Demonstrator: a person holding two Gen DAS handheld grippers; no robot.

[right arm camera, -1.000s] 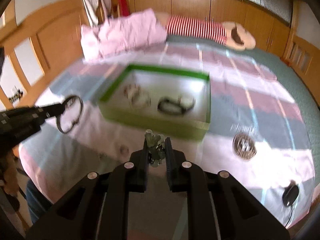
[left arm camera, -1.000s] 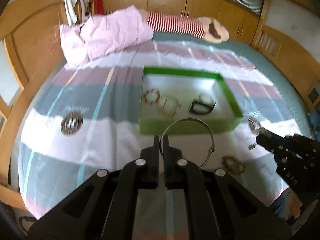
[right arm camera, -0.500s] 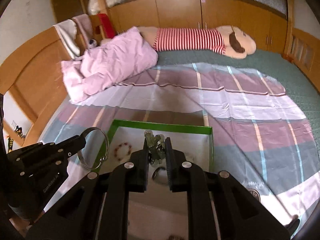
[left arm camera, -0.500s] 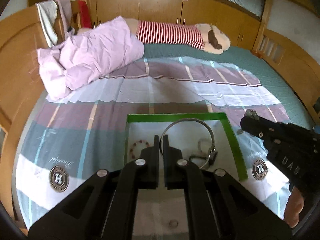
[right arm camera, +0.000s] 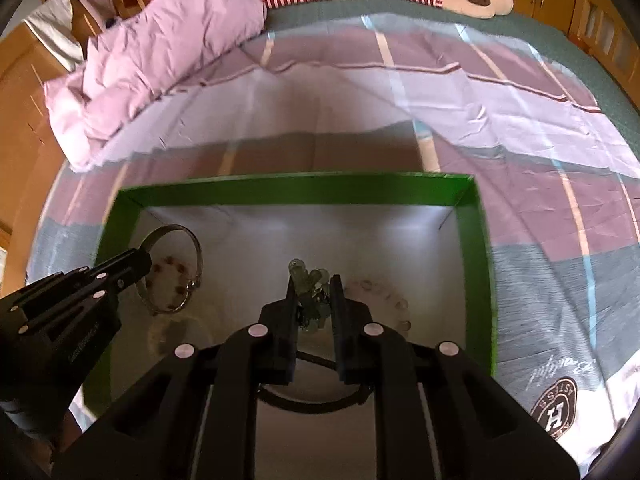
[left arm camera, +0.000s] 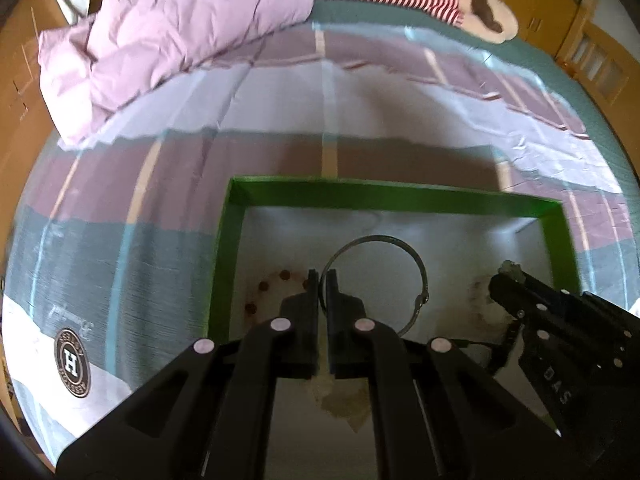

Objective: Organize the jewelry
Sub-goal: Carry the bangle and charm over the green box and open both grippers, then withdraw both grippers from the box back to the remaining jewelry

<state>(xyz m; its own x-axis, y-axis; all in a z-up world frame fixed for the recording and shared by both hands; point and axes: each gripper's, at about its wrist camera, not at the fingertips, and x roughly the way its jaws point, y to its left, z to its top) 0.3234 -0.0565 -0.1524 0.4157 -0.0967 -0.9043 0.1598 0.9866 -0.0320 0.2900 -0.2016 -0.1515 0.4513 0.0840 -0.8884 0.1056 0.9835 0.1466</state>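
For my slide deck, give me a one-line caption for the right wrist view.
Right claw carries green beaded jewelry over the green tray while the left claw brings a metal bangle.

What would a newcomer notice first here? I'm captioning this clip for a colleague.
The bright green box on the striped bedspread, with both tools over it. The left hand-held gripper pinches a thin metal bangle, and the right hand-held gripper grips a cluster of greenish beads. Behind, a rumpled pink quilt.
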